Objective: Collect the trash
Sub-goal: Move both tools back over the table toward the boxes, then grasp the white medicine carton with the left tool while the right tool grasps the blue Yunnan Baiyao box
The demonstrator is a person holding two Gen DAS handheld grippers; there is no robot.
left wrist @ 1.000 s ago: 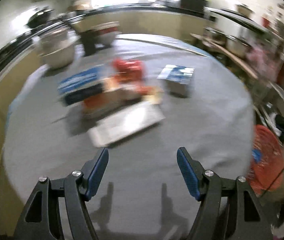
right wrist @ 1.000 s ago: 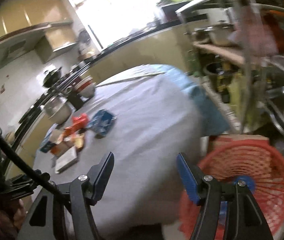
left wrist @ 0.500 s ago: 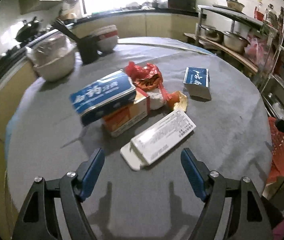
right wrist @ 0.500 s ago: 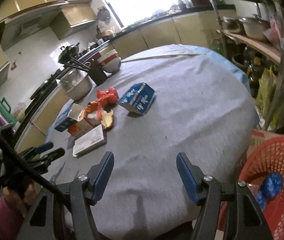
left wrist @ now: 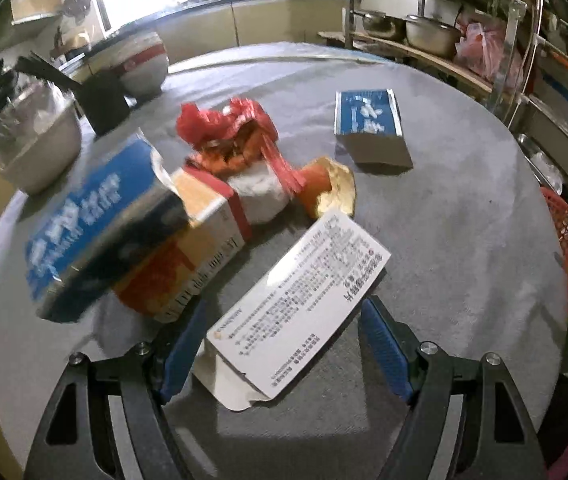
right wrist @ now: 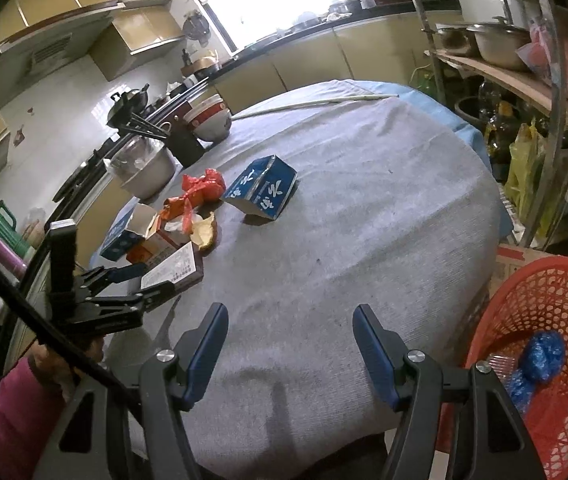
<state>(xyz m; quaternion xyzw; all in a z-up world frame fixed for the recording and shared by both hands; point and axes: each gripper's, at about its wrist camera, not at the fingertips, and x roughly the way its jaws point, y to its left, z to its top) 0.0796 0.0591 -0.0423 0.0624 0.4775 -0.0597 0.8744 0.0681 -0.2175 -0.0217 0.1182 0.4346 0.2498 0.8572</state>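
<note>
Left wrist view: most of the job left, with a heap of trash on the grey-clothed table (left wrist: 464, 240) — a blue carton (left wrist: 96, 224) propped on an orange-and-white box (left wrist: 188, 248), a red wrapper (left wrist: 228, 128) behind, a yellow scrap (left wrist: 332, 192), and farther right a small blue box (left wrist: 368, 124) lying apart. Nearest, a flat white printed box (left wrist: 300, 304), its near end between the fingers of the left gripper (left wrist: 276, 348); jaws spread wide, pads not yet touching either edge, so nothing grasped. Right wrist view: only a start made, judging by the red basket (right wrist: 564, 292) beside the table at near right, holding little more than a blue crumpled bag (right wrist: 540, 356). Right gripper (right wrist: 290, 350) released and empty, hovering over bare cloth at the near edge, well apart from the heap at far left. Left gripper seen there too, straddling the white box, held by a hand (right wrist: 60, 360) in a pink sleeve (right wrist: 0, 408).
</note>
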